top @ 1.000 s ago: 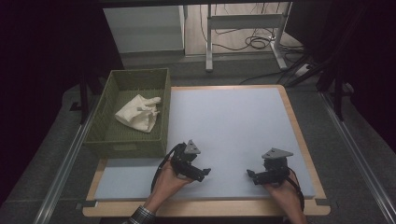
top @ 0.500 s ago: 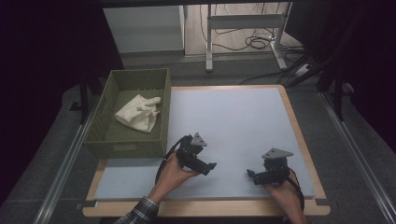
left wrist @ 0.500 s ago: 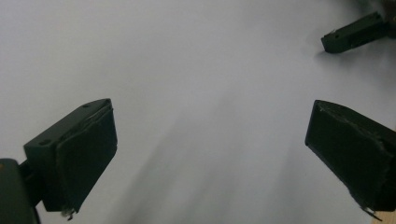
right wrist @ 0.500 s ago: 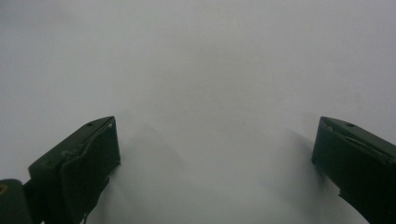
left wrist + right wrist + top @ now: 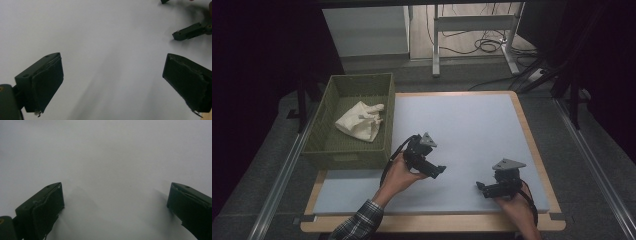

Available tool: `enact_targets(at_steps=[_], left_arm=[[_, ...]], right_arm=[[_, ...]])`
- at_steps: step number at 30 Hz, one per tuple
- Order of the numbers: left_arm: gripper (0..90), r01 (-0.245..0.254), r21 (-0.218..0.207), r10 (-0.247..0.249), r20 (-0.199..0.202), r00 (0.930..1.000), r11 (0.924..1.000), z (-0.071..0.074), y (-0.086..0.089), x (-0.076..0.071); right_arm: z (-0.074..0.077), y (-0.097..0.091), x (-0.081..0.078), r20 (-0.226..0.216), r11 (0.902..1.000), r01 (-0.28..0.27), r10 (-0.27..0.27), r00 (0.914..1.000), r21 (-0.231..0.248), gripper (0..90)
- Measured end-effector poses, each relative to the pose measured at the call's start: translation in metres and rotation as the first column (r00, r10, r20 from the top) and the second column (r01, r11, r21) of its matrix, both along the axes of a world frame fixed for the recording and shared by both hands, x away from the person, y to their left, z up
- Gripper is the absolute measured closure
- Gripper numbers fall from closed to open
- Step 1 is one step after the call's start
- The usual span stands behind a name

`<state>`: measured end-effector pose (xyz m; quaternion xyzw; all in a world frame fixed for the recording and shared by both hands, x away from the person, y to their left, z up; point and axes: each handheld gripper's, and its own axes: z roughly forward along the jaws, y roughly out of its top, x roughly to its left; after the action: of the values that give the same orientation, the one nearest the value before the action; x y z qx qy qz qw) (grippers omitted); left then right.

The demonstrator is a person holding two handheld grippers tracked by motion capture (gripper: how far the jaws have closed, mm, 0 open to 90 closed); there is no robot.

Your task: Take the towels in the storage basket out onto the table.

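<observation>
My left gripper (image 5: 438, 171) hovers over the front middle of the pale mat (image 5: 462, 120), held by a hand with a plaid sleeve. In the left gripper view its jaws (image 5: 112, 65) stand wide apart with bare mat between them, and a jaw of the other gripper (image 5: 190, 31) shows at the top right. My right gripper (image 5: 482, 189) rests low near the front right of the mat and points left. Its jaws (image 5: 116, 192) are also spread, with nothing between them. A cream cloth (image 5: 359, 121) lies crumpled inside a green woven basket (image 5: 389, 115) at the left.
The mat covers a wooden table (image 5: 532, 150) whose edge shows along the right and front. The basket stands off the mat's left side. Desk legs and cables (image 5: 482, 45) lie on the floor beyond the table's far edge.
My left gripper has lifted and moved a little away from the front edge and to the right. The right gripper has stayed in place.
</observation>
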<state>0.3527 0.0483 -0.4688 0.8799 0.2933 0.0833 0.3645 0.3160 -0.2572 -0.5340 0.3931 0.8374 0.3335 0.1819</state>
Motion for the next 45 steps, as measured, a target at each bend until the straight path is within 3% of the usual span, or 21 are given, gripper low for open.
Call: enact_targets(at_steps=[13,25,33,38,45], left_arm=[[3.0,0.002,0.003,-0.002,0.013,0.9999,1.0,0.024,0.0,0.022],[2.2,-0.025,0.054,0.024,0.014,0.9996,0.9982,0.042,0.008,0.048],[1.9,-0.074,0.096,0.075,0.0,0.9972,0.9926,0.05,0.026,0.065],[1.9,-0.108,0.099,0.109,-0.01,0.994,0.9892,0.056,0.042,0.075],[2.0,-0.18,0.105,0.183,-0.019,0.9829,0.9781,0.065,0.068,0.089]], right_arm=[[0.0,0.0,0.0,0.002,1.0,0.0,0.0,1.0,0.001,0.9],[0.0,0.0,0.0,0.002,1.0,0.0,0.0,1.0,0.001,0.9],[0.0,0.0,0.0,0.002,1.0,0.0,0.0,1.0,0.001,0.9],[0.0,0.0,0.0,0.001,1.0,0.001,-0.001,1.0,0.002,0.9],[0.0,0.0,0.0,0.001,1.0,0.0,0.0,1.0,0.001,0.9]])
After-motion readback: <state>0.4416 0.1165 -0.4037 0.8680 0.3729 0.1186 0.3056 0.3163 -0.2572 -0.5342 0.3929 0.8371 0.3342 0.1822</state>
